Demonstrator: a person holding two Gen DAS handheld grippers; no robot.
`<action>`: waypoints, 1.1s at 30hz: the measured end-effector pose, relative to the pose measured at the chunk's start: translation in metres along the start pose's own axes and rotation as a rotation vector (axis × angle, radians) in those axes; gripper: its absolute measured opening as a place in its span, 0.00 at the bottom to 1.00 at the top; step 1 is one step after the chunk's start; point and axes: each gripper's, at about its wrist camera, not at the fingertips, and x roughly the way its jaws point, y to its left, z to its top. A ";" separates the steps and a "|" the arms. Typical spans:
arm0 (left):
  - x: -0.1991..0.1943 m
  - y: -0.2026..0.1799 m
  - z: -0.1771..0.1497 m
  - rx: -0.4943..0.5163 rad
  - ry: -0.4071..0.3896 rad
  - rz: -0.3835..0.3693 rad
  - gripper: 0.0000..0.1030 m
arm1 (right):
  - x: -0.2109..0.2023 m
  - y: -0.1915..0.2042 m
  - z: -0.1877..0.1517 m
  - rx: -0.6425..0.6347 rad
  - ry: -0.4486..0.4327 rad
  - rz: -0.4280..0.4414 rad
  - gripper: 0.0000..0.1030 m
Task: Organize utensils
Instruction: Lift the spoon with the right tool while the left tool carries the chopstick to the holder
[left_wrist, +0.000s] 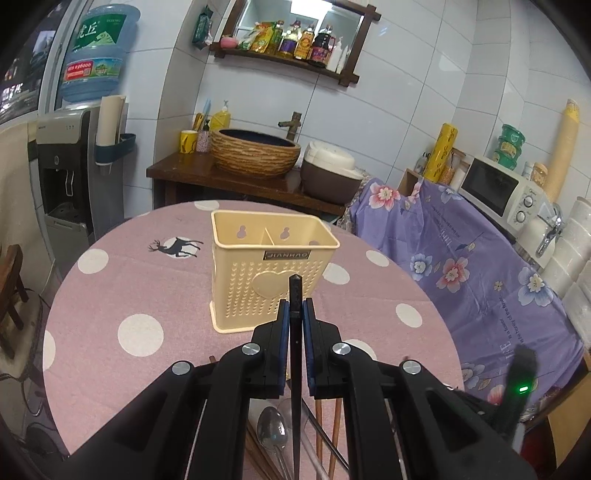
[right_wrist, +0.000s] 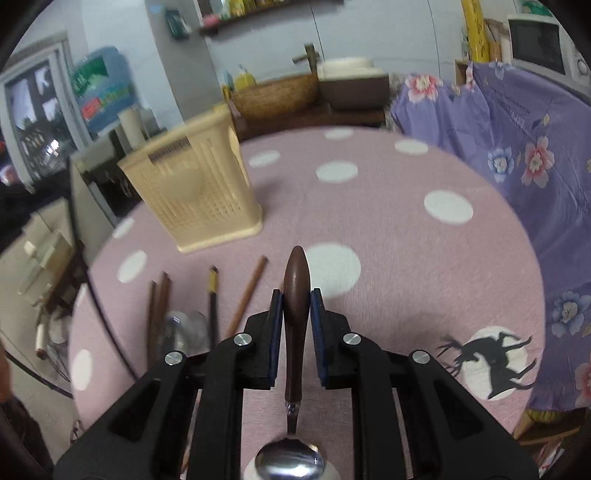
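A cream plastic utensil holder (left_wrist: 271, 269) with two compartments stands upright on the pink dotted tablecloth (left_wrist: 122, 295); it also shows in the right wrist view (right_wrist: 199, 192). My left gripper (left_wrist: 295, 306) is shut on a black chopstick (left_wrist: 295, 350), held just in front of the holder. My right gripper (right_wrist: 296, 299) is shut on the brown handle of a metal spoon (right_wrist: 295, 314), bowl end toward the camera. Loose chopsticks (right_wrist: 247, 295) and a spoon (left_wrist: 271, 432) lie on the cloth.
A purple floral cloth (left_wrist: 461, 266) covers furniture right of the round table. A water dispenser (left_wrist: 70, 173) stands at left, a wooden stand with a woven basin (left_wrist: 255, 151) behind. A microwave (left_wrist: 498, 188) sits at far right.
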 end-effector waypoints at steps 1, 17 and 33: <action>-0.006 0.001 0.001 -0.002 -0.012 -0.006 0.08 | -0.012 0.000 0.003 -0.010 -0.030 0.017 0.16; -0.023 0.001 0.010 0.008 -0.075 -0.008 0.08 | -0.048 0.011 0.019 -0.061 -0.136 0.060 0.16; -0.035 0.003 0.071 0.006 -0.095 -0.042 0.08 | -0.053 0.046 0.086 -0.151 -0.167 0.116 0.16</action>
